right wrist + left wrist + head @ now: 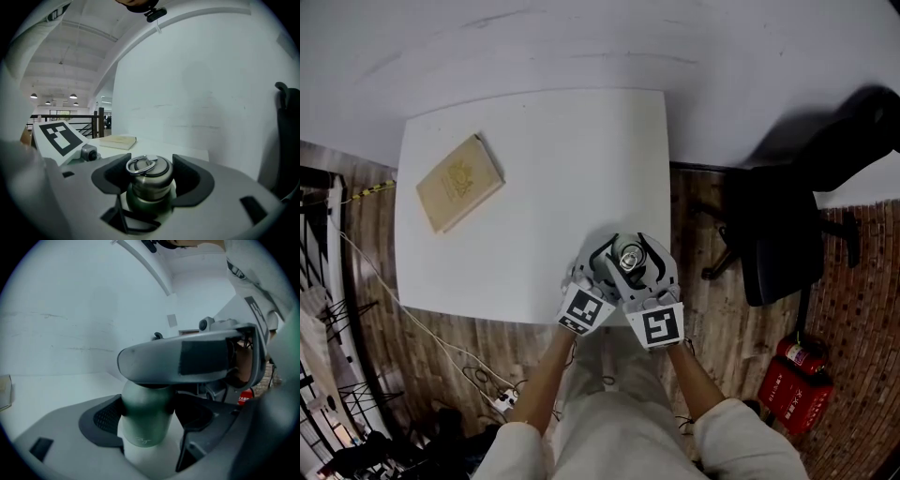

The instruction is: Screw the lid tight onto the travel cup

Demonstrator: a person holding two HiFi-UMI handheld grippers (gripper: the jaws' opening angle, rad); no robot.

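At a white table's edge, the left gripper clamps the green travel cup while the right gripper's jaws grip its steel lid.

The person wears a pale cream top with short sleeves and light trousers to match, forearms bare. The left gripper and right gripper are smooth, rounded grey plastic shells. Each carries a white cube, the left cube and the right cube, printed with black square markers. The jaws are lined with dark curved pads, finely dotted. A small round metal knob sits below the left cube.
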